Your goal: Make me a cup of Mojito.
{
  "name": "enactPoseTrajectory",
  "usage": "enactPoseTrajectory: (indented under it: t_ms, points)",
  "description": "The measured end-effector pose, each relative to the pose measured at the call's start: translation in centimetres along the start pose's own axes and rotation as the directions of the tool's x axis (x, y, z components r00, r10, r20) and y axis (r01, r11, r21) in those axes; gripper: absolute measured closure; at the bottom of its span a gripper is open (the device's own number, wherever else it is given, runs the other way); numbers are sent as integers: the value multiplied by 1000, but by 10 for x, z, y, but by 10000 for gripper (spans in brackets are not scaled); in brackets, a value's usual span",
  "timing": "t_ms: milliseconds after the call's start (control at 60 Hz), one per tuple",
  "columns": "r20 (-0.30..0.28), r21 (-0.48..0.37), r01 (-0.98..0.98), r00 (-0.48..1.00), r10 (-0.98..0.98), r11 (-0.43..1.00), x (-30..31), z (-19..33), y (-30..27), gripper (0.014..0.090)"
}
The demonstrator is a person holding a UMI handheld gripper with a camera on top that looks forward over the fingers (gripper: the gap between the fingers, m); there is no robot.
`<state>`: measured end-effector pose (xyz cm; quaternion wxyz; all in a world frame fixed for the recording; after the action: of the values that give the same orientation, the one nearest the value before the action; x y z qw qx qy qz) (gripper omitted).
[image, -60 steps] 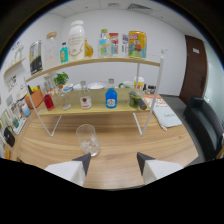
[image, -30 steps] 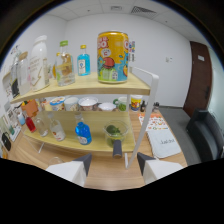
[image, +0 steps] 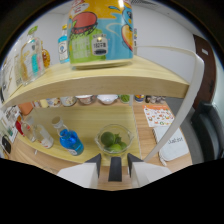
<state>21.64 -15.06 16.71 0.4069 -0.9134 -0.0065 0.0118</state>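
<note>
The task is judged barely begun: the empty gripper (image: 115, 161), fingers spread, is held above the glass bowl of limes (image: 113, 140); nothing is gathered.

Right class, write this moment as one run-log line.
gripper: open, nothing held | just ahead: glass bowl of limes on lower shelf | beside bowl: blue bottle | upper shelf: colourful can

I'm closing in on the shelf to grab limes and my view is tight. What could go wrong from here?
The gripper is open with the glass bowl of limes just ahead.
1. The bowl is glass and light-looking; pushing forward could slide or tip it.
2. The blue bottle stands close beside the bowl, so a wide approach may knock it.
3. The upper shelf with the large can overhangs; lifting steeply could hit it.
</note>
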Motion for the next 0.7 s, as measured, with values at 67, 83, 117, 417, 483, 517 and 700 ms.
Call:
enactPoseTrajectory:
  t_ms: [67, 83, 117, 417, 483, 517, 700]
  points:
    - [6, -12, -11, 1000, 12, 1000, 0, 2, 1, 669]
    - [8, -17, -13, 1000, 14, 1000, 0, 2, 2, 687]
    - [11, -28, -14, 1000, 14, 1000, 0, 3, 4, 749]
    - [-7, -33, -2, 1000, 1, 999, 5, 2, 5, 880]
    - [-9, -25, -5, 1000, 5, 1000, 6, 1, 5, 883]
    - [-10, -24, -12, 1000, 11, 1000, 5, -1, 5, 884]
    - [-14, 36, -60, 998, 61, 998, -3, -33, 4, 884]
